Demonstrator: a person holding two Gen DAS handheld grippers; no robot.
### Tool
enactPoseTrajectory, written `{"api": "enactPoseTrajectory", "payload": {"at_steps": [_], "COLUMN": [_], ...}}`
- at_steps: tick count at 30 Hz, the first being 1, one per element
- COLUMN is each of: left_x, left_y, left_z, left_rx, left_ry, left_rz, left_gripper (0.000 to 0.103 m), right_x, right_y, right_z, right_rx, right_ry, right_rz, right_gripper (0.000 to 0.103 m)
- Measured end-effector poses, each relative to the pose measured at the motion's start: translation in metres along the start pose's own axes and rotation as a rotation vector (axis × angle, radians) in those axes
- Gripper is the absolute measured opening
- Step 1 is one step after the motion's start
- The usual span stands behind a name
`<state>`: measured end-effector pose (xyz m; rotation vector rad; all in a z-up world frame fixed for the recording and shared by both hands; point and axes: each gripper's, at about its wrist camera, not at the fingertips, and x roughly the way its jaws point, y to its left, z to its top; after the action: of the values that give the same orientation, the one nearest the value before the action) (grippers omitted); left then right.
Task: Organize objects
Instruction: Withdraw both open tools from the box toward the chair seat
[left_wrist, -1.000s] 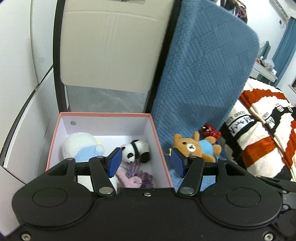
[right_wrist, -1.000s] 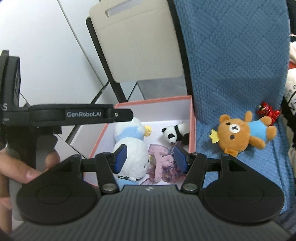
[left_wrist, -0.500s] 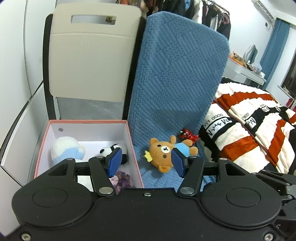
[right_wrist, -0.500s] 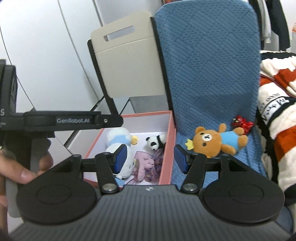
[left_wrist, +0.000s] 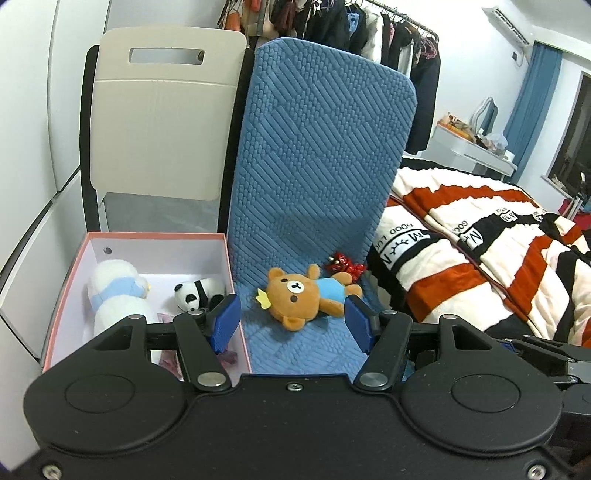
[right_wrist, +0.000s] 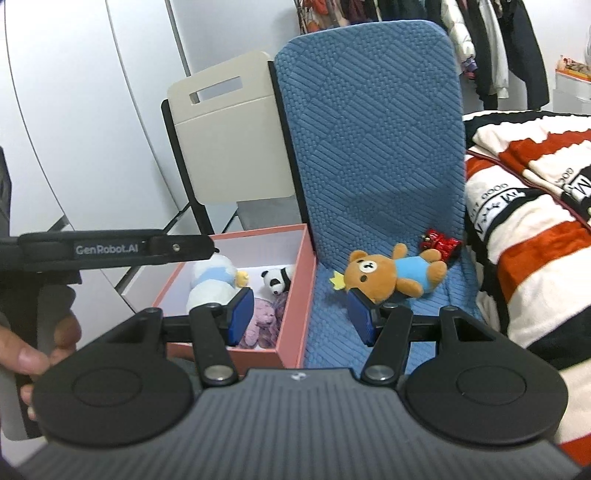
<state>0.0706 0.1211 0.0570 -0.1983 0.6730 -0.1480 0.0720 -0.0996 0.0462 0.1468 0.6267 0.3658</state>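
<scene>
A brown teddy bear in a blue shirt lies on the blue chair seat, with a small red toy behind it. A pink box to the left holds a white and blue plush, a small panda and a purple plush. My left gripper is open and empty, just in front of the bear. My right gripper is open and empty, over the box's right wall.
The blue chair back rises behind the seat. A beige chair back stands behind the box. A bed with a red, white and black striped blanket lies at the right. Clothes hang on a rack.
Both grippers have pulled back and up from the box and shifted right. The bear now sits between the left gripper's fingers in view. Both stay open and empty.
</scene>
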Motion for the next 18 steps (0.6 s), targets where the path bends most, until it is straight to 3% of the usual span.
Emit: {"api": "enactPoseTrajectory", "payload": {"at_steps": [18], "left_x": [0.013], "left_y": [-0.062], "left_z": [-0.054], "left_rx": [0.055], "left_ry": [0.025], "left_rz": [-0.059], "left_gripper": [0.074], "right_x": [-0.024], "right_y": [-0.059], "right_z": [-0.034], "right_rx": [0.055], "right_ry": [-0.059], "right_rz": [-0.061], "right_gripper": [0.059]}}
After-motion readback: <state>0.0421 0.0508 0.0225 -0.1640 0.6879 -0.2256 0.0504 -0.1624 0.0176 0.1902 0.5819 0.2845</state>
